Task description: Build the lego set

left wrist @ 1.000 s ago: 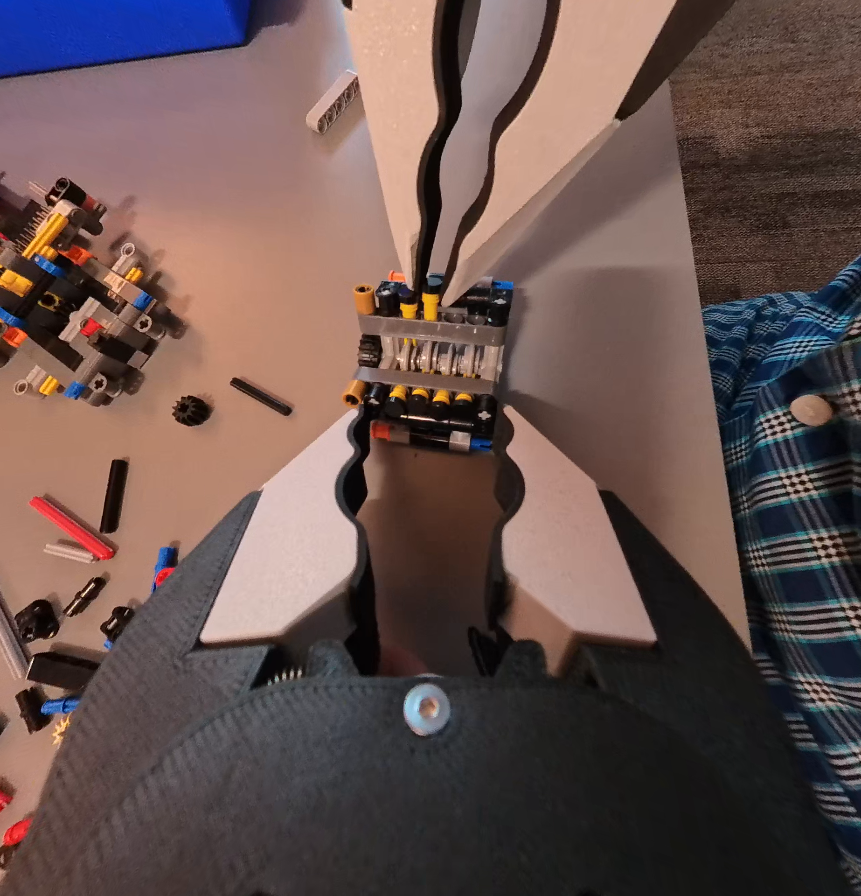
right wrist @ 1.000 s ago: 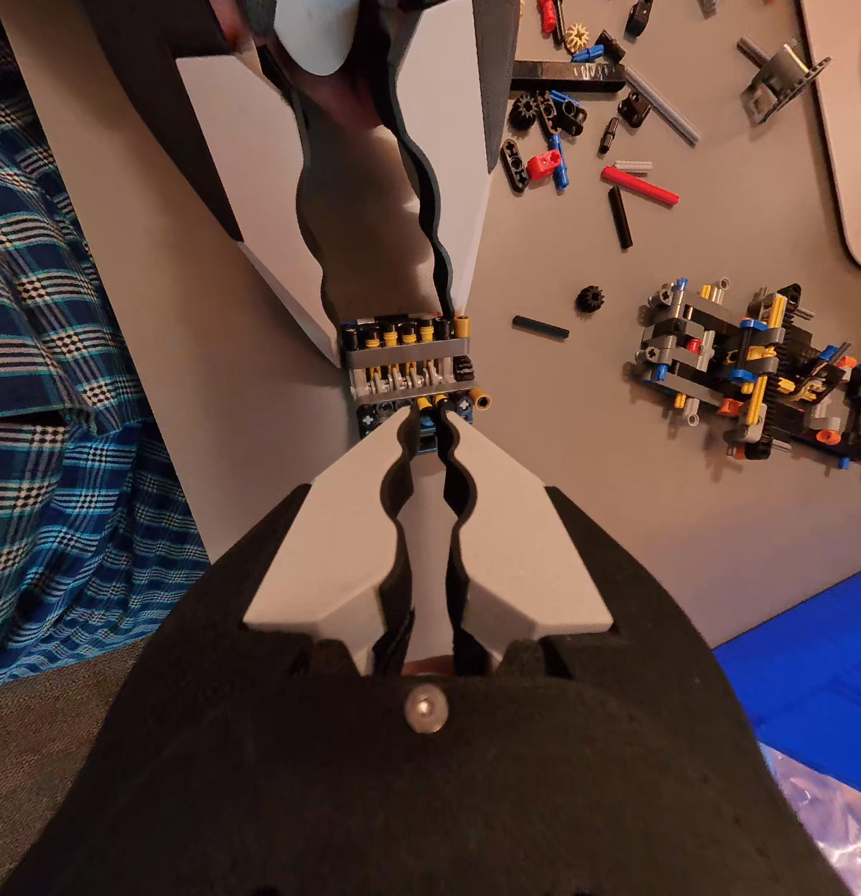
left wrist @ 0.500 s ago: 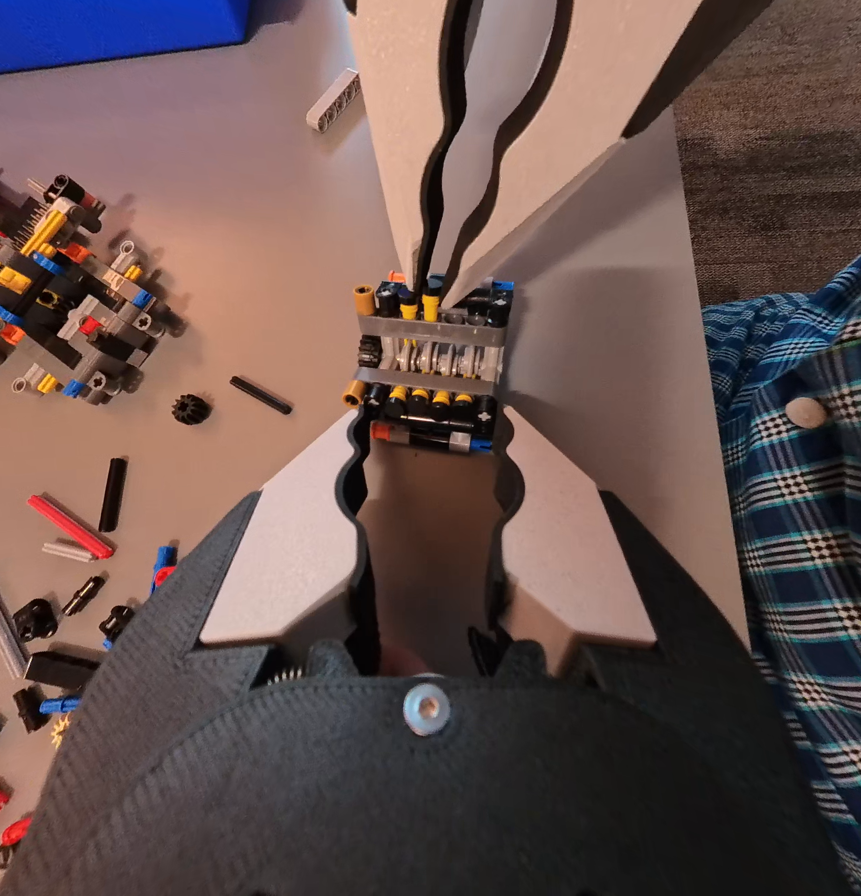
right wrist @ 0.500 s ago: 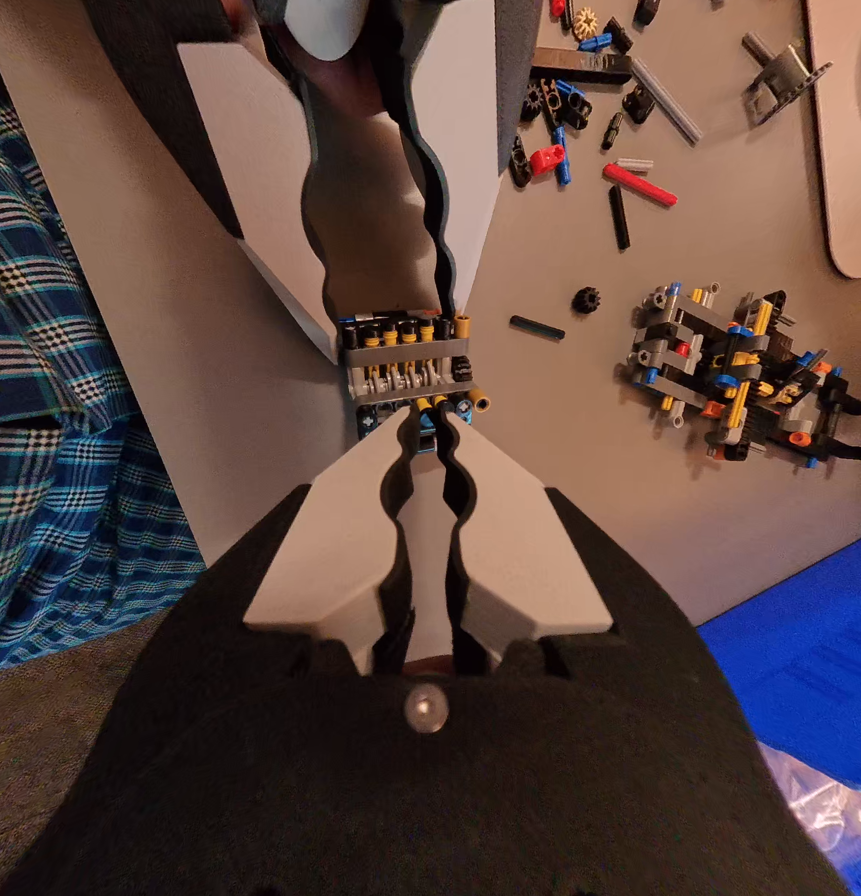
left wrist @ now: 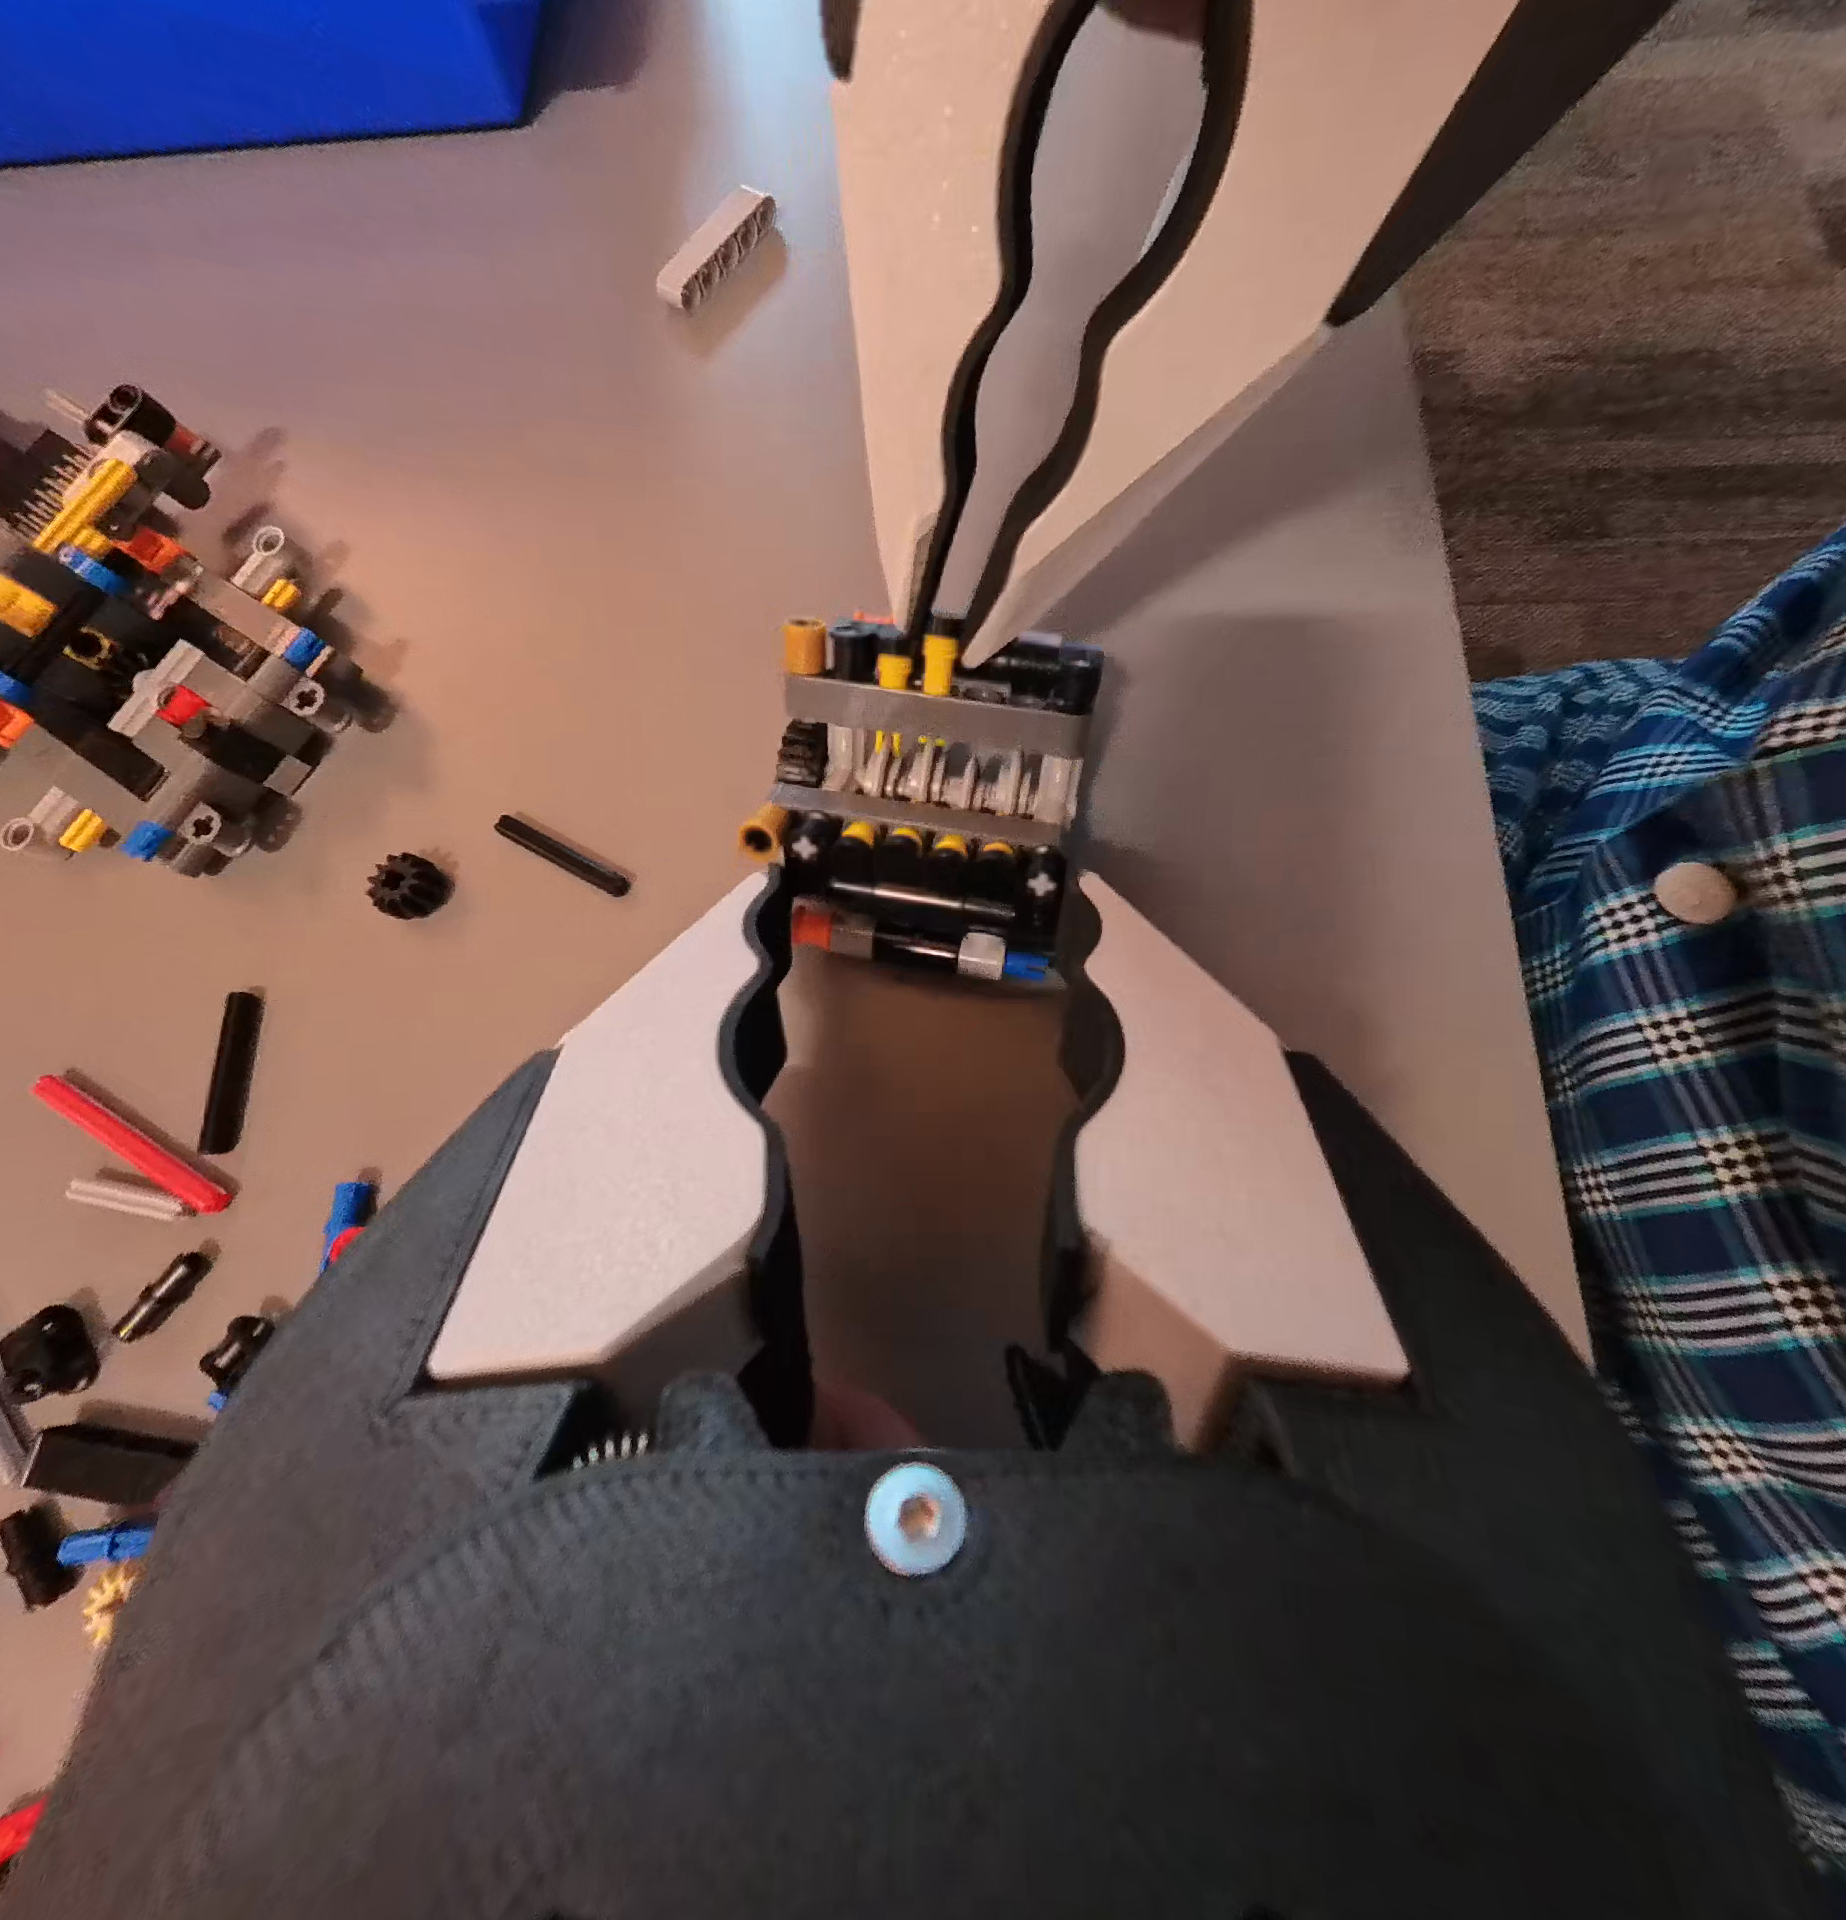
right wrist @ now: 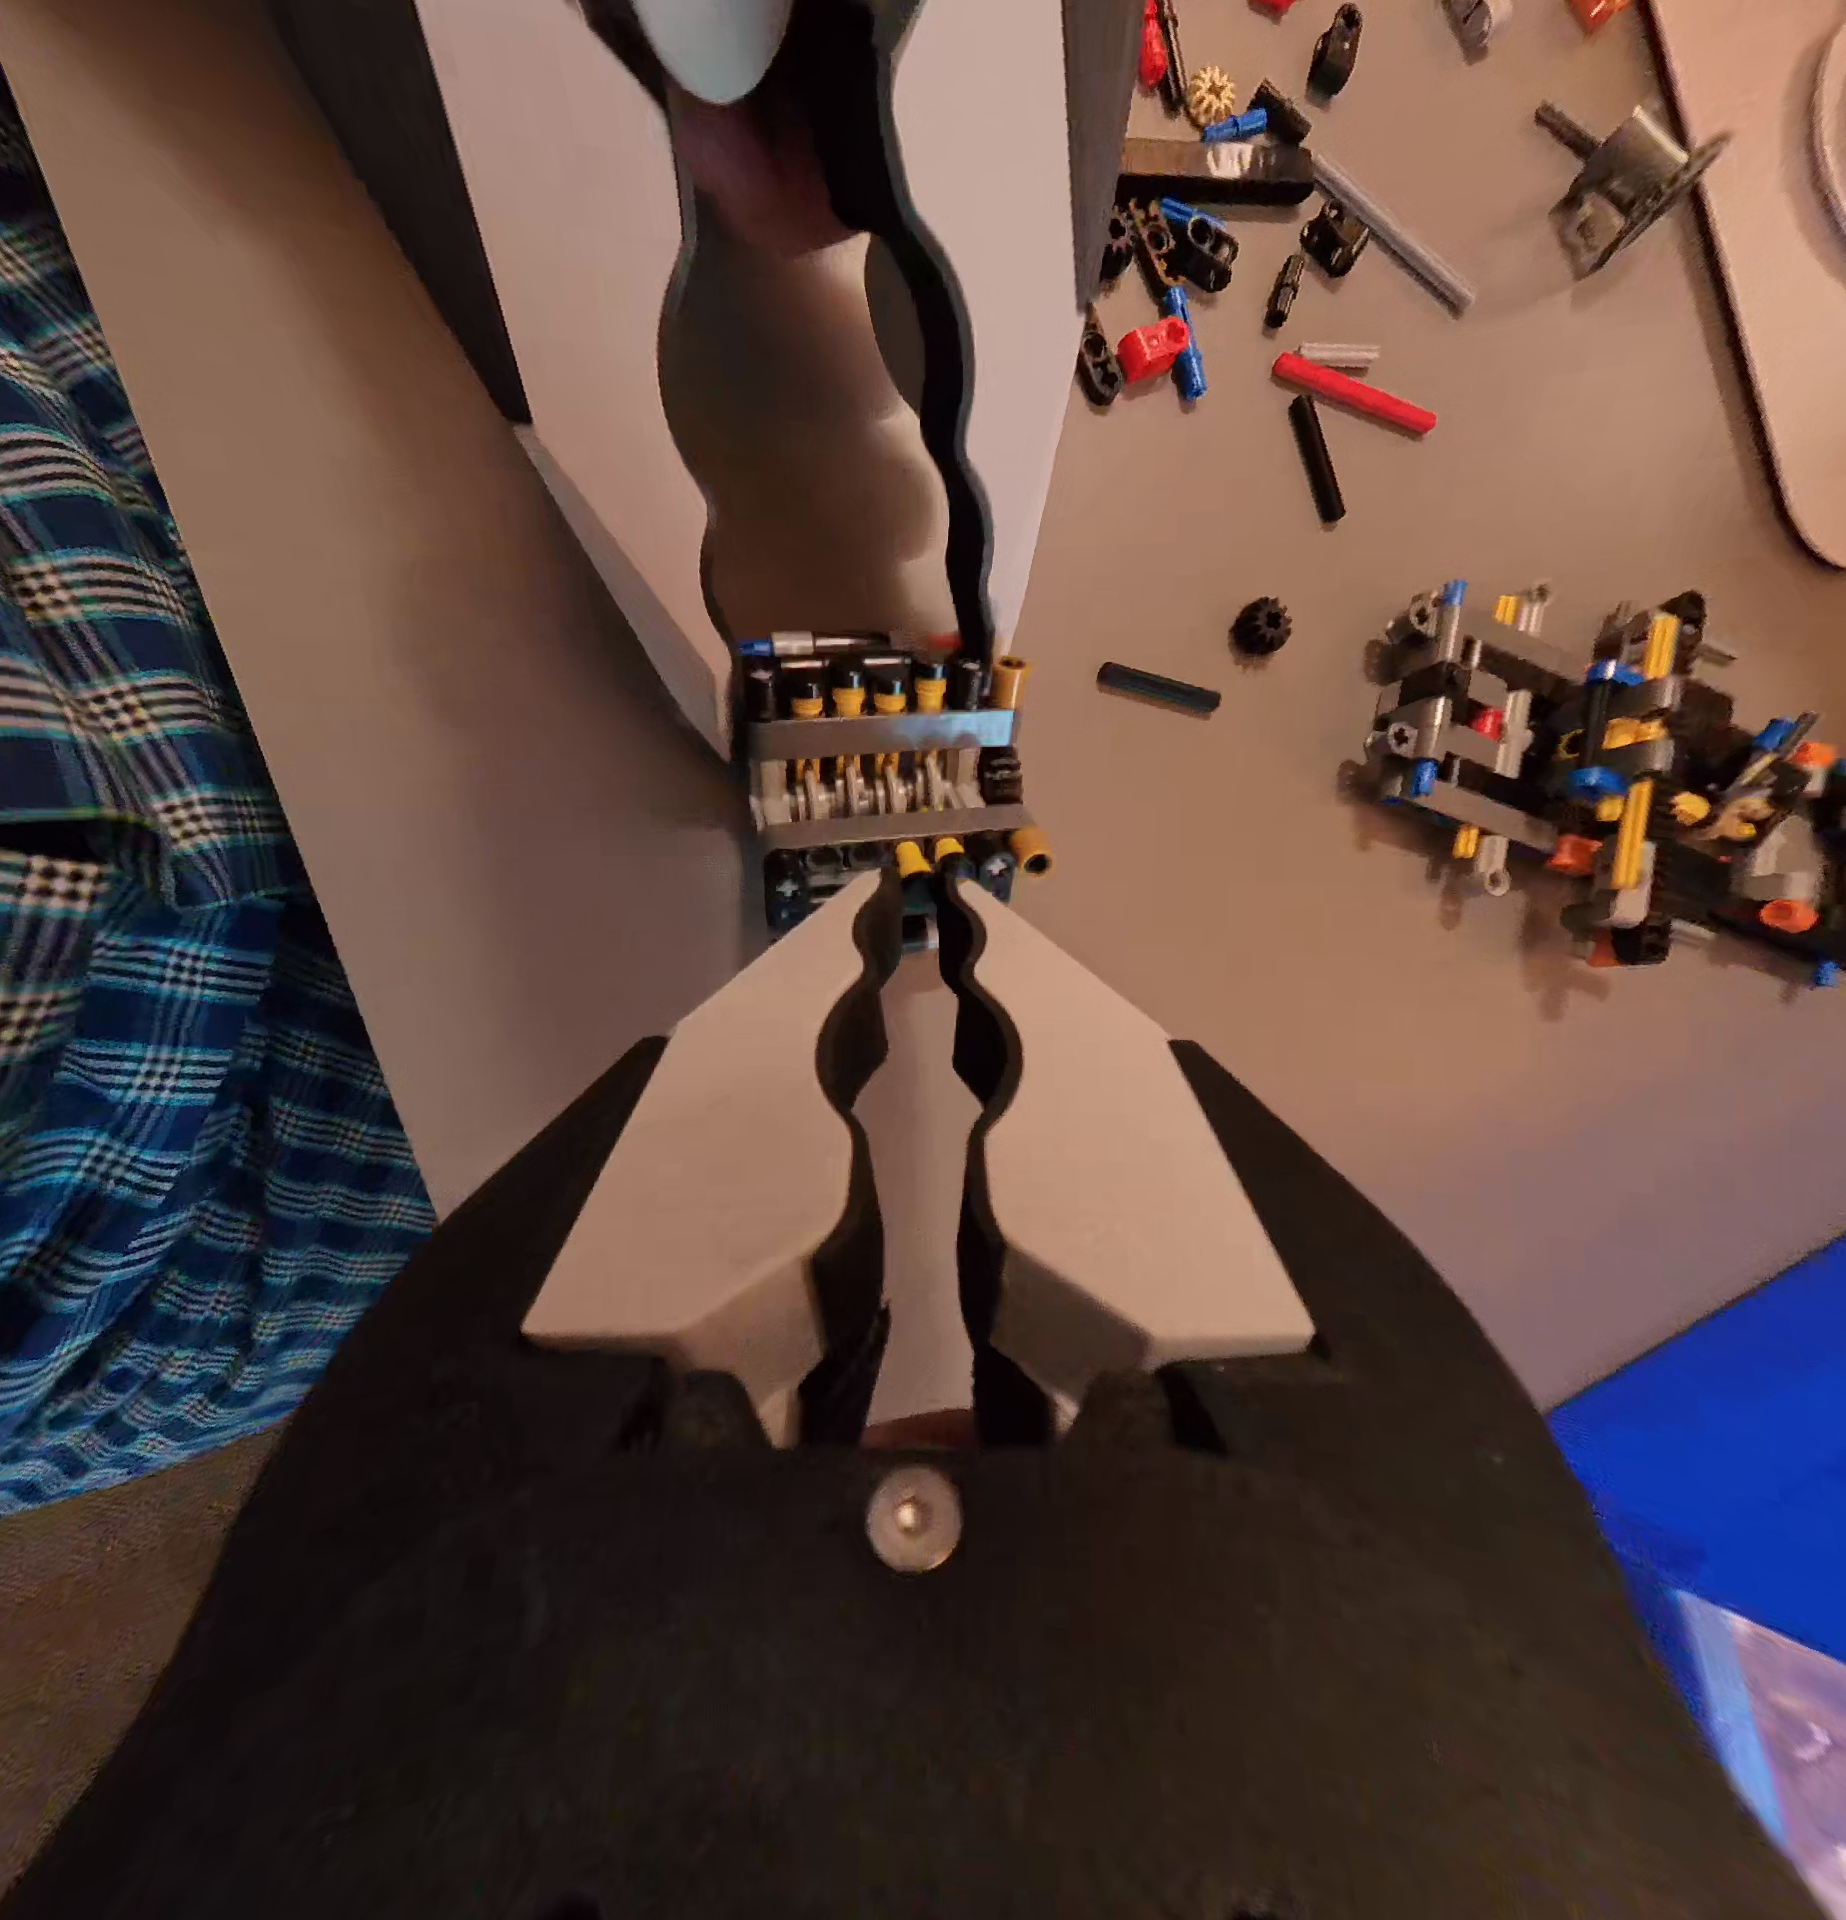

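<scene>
Fingers of the left gripper (left wrist: 924, 935) are clamping the near end of a small grey, black and yellow Lego engine block (left wrist: 924, 774), one finger on each side. Right gripper (right wrist: 919, 904) is meeting the block from the opposite end, its fingers nearly together and pinching a yellow-capped pin (right wrist: 945, 857) in the block's end row. Block is sitting near the edge of the grey tabletop (left wrist: 545, 436). Larger multicoloured Lego chassis assembly (right wrist: 1615, 779) is lying well apart, with a black gear (right wrist: 1262, 627), a black axle (right wrist: 1158, 689) and a red axle (right wrist: 1353, 391) scattered between and beyond.
</scene>
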Action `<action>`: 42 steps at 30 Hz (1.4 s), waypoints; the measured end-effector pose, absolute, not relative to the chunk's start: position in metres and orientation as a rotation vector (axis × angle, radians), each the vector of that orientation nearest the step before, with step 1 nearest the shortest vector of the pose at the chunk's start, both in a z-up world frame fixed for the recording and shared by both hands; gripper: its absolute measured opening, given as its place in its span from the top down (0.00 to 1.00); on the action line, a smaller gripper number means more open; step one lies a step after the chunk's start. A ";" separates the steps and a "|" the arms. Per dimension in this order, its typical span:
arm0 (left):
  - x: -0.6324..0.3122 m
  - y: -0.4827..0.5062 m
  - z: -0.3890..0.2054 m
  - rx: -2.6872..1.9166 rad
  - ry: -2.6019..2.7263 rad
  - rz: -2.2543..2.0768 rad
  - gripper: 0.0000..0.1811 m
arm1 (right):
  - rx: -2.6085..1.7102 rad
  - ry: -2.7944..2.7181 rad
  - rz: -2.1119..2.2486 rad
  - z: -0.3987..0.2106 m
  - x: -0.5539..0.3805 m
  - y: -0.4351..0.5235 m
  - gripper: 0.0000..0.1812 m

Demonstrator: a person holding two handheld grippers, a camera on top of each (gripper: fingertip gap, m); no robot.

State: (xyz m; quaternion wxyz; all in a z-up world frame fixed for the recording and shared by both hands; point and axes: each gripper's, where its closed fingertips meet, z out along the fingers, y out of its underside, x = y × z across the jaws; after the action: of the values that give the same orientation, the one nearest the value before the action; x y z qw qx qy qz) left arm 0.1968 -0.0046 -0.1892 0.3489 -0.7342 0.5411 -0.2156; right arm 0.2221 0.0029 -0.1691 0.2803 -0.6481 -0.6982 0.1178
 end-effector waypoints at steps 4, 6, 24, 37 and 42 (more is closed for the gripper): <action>0.197 -0.004 -0.186 -1.895 1.397 -0.598 0.72 | -1.751 -1.801 0.420 -0.170 0.222 0.003 0.97; 0.197 -0.005 -0.187 -1.893 1.404 -0.588 0.72 | -1.750 -1.773 0.457 -0.170 0.222 0.003 0.97; 0.199 -0.005 -0.196 -1.928 1.454 -0.555 0.70 | -1.755 -1.716 0.509 -0.177 0.220 0.004 0.97; 0.198 -0.001 -0.193 -1.913 1.425 -0.520 0.62 | -1.729 -1.754 0.504 -0.177 0.213 -0.002 0.97; 0.199 -0.001 -0.190 -1.904 1.415 -0.557 0.67 | -1.734 -1.748 0.505 -0.177 0.215 0.000 0.97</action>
State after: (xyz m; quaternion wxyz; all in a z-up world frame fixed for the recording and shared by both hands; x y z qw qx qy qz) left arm 0.1985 -0.0011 -0.1903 0.3452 -0.7334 0.5449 -0.2146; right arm 0.2149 0.0001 -0.1766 0.3090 -0.6560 -0.6615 0.1912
